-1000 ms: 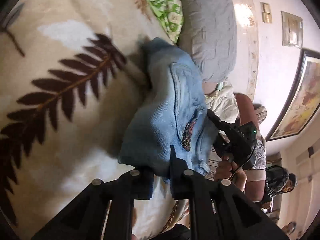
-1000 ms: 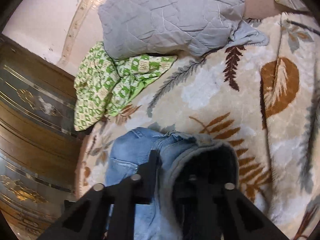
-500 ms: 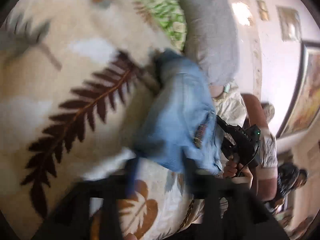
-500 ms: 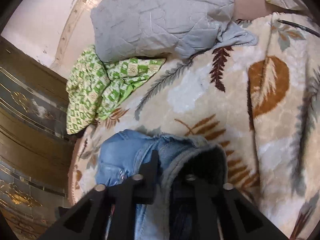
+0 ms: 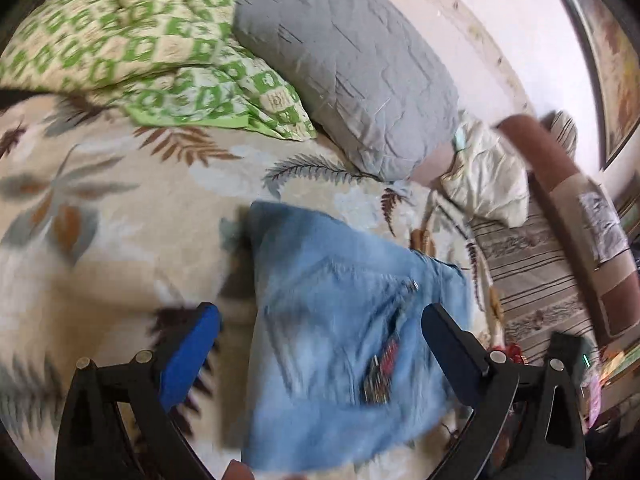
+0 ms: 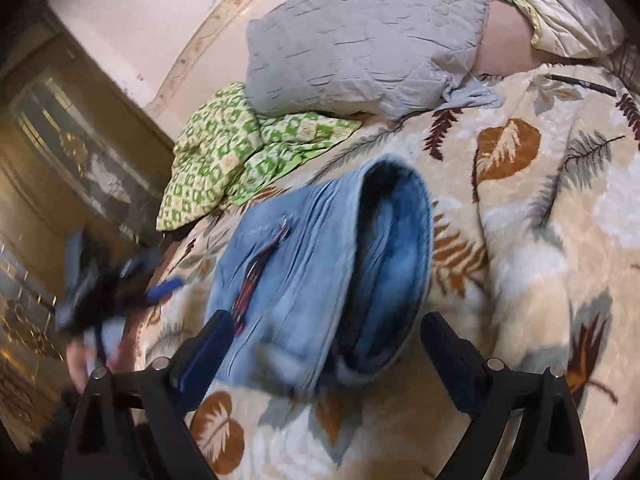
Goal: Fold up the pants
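Note:
The light blue denim pants (image 5: 340,320) lie folded into a compact bundle on the leaf-print blanket (image 5: 100,208). In the right wrist view the pants (image 6: 320,272) show an open rolled end facing me and a dark red patch on top. My left gripper (image 5: 320,340) is open and empty, fingers spread wide above the near edge of the pants. My right gripper (image 6: 326,344) is open and empty, fingers either side of the bundle's near end. The left gripper also shows, blurred, at the left of the right wrist view (image 6: 120,288).
A grey quilted pillow (image 5: 352,64) and a green checked cloth (image 5: 140,40) lie at the head of the bed. A cream cloth (image 5: 488,176) and striped fabric (image 5: 532,276) lie at the right. A dark wooden cabinet (image 6: 60,184) stands left.
Both grippers have opened and let go of the pants, which now lie on the blanket. Both have drawn back; the left one swung round.

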Available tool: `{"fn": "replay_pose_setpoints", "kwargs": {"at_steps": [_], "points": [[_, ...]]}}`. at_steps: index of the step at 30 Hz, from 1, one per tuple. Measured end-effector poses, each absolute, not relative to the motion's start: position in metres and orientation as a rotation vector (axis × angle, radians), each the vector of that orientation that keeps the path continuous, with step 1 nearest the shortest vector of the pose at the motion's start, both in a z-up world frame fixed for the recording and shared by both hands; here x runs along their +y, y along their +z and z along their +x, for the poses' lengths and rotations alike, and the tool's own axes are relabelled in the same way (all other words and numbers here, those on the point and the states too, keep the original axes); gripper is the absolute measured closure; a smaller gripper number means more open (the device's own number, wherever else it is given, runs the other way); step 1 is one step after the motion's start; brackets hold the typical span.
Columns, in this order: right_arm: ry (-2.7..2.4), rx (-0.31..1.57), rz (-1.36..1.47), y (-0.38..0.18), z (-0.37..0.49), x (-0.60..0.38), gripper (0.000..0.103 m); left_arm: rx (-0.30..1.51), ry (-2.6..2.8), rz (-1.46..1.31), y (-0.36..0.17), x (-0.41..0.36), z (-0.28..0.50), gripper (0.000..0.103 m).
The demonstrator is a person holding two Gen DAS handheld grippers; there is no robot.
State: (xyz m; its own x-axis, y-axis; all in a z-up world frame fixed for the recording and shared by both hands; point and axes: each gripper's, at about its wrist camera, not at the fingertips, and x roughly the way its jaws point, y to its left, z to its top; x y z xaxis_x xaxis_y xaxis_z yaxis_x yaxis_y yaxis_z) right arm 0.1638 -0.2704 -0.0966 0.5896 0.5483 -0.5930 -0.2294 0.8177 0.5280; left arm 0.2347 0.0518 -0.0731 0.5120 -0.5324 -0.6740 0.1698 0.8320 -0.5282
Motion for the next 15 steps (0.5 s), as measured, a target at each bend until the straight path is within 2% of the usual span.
{"fn": "replay_pose_setpoints", "kwargs": {"at_steps": [7,8,9,10,11,12,13,14,15], "points": [[0.493,0.756,0.277,-0.099,0.143,-0.239,0.009,1.087,-0.451,-0.403,-0.098,0.018,0.294,0.002],[0.505,0.752,0.269,-0.099,0.144,-0.234,0.011,1.119,-0.463,-0.407,-0.103,0.013,0.301,0.002],[0.516,0.754,0.260,-0.100,0.147,-0.229,0.022,1.139,-0.464,-0.408,-0.106,0.010,0.304,0.002],[0.522,0.759,0.242,-0.101,0.149,-0.224,0.032,1.148,-0.447,-0.396,-0.108,0.006,0.307,0.013],[0.516,0.763,0.220,-0.102,0.150,-0.220,0.033,1.154,-0.418,-0.363,-0.108,0.003,0.308,0.026],[0.505,0.763,0.195,-0.103,0.151,-0.217,0.043,1.168,-0.402,-0.340,-0.109,0.001,0.309,0.041],[0.491,0.770,0.168,-0.105,0.152,-0.214,0.055,1.176,-0.392,-0.328,-0.110,0.001,0.310,0.051],[0.486,0.771,0.168,-0.106,0.153,-0.215,0.060,1.182,-0.390,-0.315,-0.110,0.001,0.311,0.060],[0.489,0.771,0.178,-0.106,0.153,-0.217,0.067,1.187,-0.378,-0.295,-0.111,0.002,0.311,0.075]]}}
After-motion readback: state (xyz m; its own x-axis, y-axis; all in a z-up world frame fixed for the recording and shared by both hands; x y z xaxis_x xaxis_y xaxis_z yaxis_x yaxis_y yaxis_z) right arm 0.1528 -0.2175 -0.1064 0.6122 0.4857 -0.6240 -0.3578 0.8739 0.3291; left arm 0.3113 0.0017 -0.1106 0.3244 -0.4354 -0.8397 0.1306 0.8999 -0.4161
